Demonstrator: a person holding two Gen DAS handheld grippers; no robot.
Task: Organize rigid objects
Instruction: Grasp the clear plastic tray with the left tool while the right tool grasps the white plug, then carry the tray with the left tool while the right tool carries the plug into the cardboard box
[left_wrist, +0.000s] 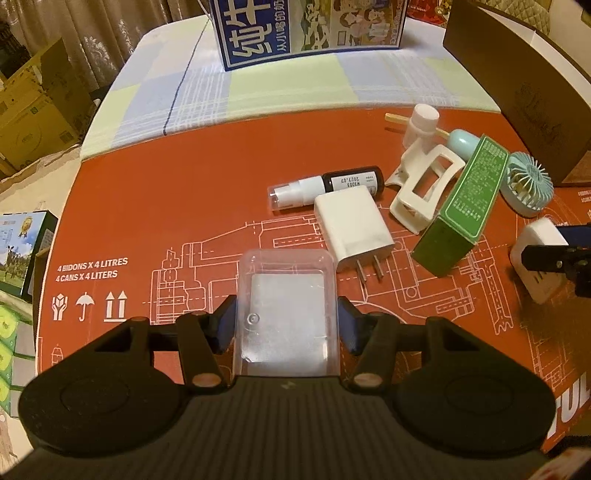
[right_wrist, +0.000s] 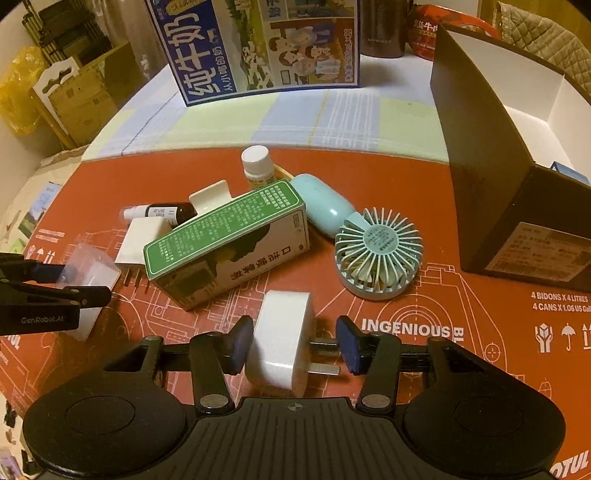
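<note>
My left gripper (left_wrist: 286, 325) is shut on a clear plastic box (left_wrist: 288, 288), one pad against each side, low over the red cardboard sheet (left_wrist: 147, 206). The right wrist view shows that gripper (right_wrist: 74, 282) and box (right_wrist: 96, 269) at the left edge. My right gripper (right_wrist: 293, 345) is shut on a white plug adapter (right_wrist: 280, 332): one pad is on its body, the other at its prongs. In the left wrist view the adapter (left_wrist: 535, 240) sits at the far right. Between them lie a white charger (left_wrist: 351, 229), a spray bottle (left_wrist: 325, 184), a white claw clip (left_wrist: 424, 188), a green box (right_wrist: 229, 229), a teal fan (right_wrist: 376, 254) and a pill bottle (right_wrist: 256, 162).
An open dark brown box (right_wrist: 498, 166) with a white inside stands at the right. A blue milk carton case (right_wrist: 258, 48) stands at the back on a checked cloth (left_wrist: 258, 85). Cardboard boxes (left_wrist: 33, 107) stand beyond the table's left edge.
</note>
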